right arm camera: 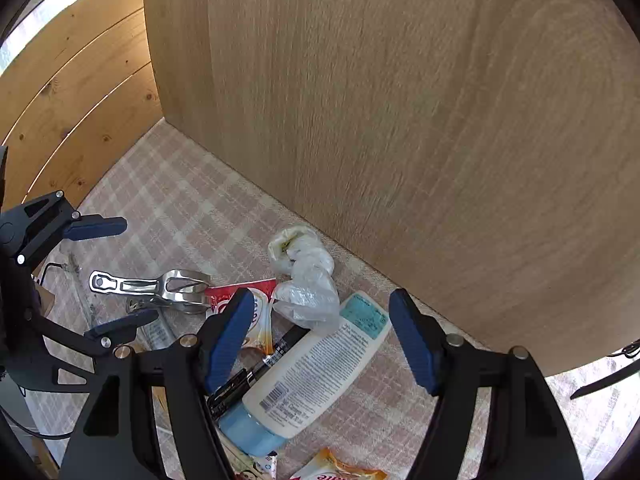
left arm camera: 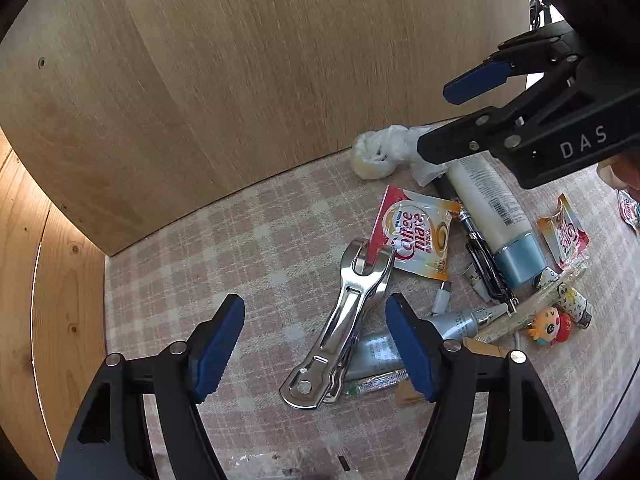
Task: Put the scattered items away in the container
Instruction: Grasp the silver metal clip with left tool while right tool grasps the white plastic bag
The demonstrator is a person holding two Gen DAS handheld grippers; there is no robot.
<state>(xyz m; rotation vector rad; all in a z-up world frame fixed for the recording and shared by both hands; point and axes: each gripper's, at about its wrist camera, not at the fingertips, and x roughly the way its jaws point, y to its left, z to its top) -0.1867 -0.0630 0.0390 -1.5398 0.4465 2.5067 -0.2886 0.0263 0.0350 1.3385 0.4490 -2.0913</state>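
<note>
Left gripper (left arm camera: 316, 350), right gripper (right arm camera: 320, 342): black frames, ribbed blue pads, silver screws; "DAS" marking, possibly partial.

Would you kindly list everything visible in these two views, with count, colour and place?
Shiny metal clamp tool: one, silver, on the checked cloth, head resting on a sachet.
Coffee-mate sachets: at least two, red and white, right of the tool.
Cream lotion tube with blue cap: one, lying between the right gripper's fingers.
Crumpled clear plastic bag: one, whitish, near the board.
Black pen: one, beside the tube.
Small doll figure: one, red and yellow, right edge of the pile.
Pink checked tablecloth: one, under everything.
Upright wooden board: one, tan, behind.
Left gripper: open, above the tool.
Right gripper: open, over the tube.
</note>
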